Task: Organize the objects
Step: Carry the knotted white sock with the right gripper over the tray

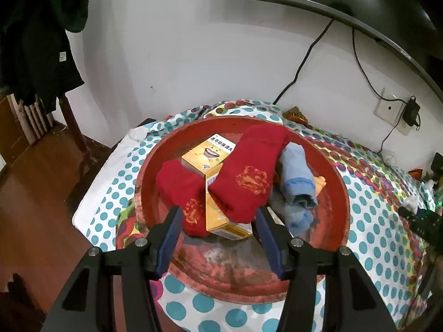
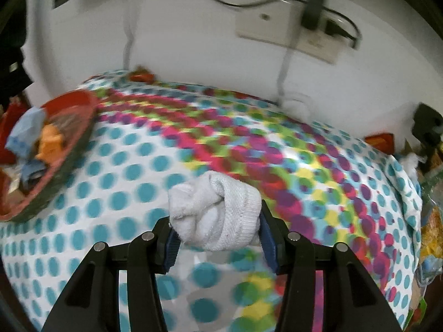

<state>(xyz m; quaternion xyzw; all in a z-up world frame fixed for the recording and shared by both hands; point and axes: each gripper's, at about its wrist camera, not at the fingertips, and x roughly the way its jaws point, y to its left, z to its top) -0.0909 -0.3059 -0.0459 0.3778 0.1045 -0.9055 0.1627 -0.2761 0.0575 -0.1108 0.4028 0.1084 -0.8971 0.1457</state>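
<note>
White rolled sock point(image 2: 214, 215), ribbed and bunched, pinched in right claw point(image 2: 218, 231); left claw point(image 1: 218, 235) agape.

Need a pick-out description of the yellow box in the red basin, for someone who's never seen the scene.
On the polka-dot cloth sits a round red basin. Inside, between two red socks with gold emblems, lies the yellow box. It is the only rigid item there, printed with a laughing cartoon face.

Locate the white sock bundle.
In the right wrist view, the white sock bundle sits clamped in the right hand-held gripper, above the dotted tablecloth, right of the red tray.
</note>
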